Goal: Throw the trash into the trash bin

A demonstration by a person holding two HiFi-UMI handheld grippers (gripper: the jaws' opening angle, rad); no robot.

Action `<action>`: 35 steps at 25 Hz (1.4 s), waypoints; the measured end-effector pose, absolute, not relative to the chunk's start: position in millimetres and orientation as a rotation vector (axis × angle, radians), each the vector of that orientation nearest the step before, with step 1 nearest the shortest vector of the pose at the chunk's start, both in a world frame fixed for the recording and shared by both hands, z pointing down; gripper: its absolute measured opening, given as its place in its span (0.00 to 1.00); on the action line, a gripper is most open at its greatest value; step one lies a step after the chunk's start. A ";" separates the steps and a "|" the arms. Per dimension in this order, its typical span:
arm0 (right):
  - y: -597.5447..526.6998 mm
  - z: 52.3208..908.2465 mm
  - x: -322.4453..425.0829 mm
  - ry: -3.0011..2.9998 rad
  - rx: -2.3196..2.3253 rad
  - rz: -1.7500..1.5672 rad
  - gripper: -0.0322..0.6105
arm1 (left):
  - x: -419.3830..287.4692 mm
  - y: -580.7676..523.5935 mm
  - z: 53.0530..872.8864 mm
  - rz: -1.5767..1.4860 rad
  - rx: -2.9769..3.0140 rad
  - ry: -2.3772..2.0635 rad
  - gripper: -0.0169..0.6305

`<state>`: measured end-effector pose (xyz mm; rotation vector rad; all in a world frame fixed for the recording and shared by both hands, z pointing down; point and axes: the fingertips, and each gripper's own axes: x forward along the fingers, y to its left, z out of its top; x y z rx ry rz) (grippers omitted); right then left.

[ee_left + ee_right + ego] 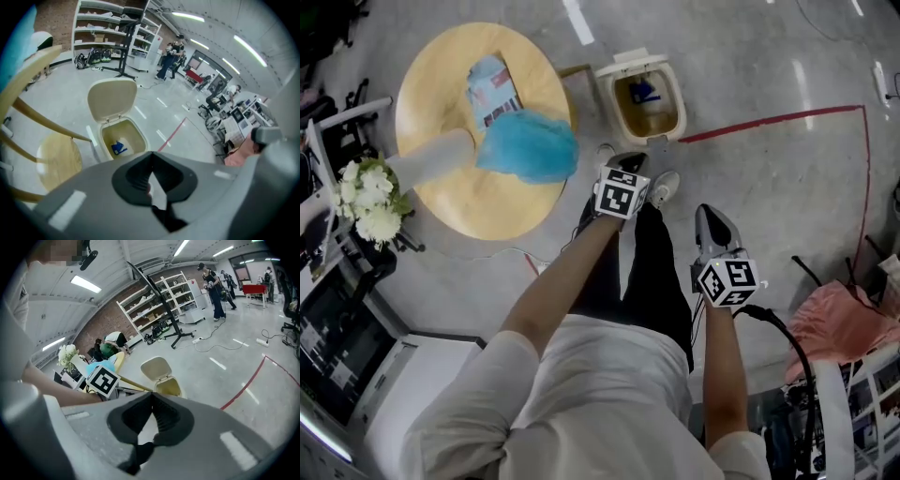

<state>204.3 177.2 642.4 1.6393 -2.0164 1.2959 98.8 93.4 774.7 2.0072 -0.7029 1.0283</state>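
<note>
The beige trash bin stands open on the floor beside the round wooden table, with a blue piece of trash inside it. My left gripper hangs shut and empty just short of the bin. In the left gripper view the jaws meet, and beyond them are the bin, its raised lid and the blue trash. My right gripper is shut and empty, nearer to me and to the right. The right gripper view shows its jaws closed, with the bin ahead.
On the table lie a blue fluffy bundle and a printed packet; a white vase with flowers leans at its left edge. Red floor tape runs right of the bin. A pink cloth and desks crowd the right and left edges.
</note>
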 end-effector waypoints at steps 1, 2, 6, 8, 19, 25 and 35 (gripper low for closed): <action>176.7 637.9 204.6 -2.020 1.637 1.286 0.05 | 98.8 92.6 766.3 1.021 2.011 -0.704 0.03; 176.5 633.7 204.8 -2.022 1.636 1.278 0.05 | 98.7 91.5 757.4 1.013 2.016 -0.706 0.03; 177.8 617.1 205.1 -2.029 1.627 1.253 0.05 | 98.7 90.4 725.1 0.984 2.042 -0.704 0.03; 175.8 610.0 206.2 -2.034 1.626 1.240 0.05 | 98.7 87.3 710.9 0.979 2.058 -0.704 0.03; 179.4 564.5 200.2 -2.060 1.560 1.167 0.05 | 77.4 93.3 631.1 0.929 2.099 -0.707 0.03; 177.1 537.4 191.5 -2.082 1.554 1.122 0.05 | 59.5 99.7 591.3 0.941 2.164 -0.677 0.03; 171.4 498.9 165.6 -2.137 1.556 1.108 0.05 | 29.7 108.9 525.9 0.914 2.259 -0.659 0.04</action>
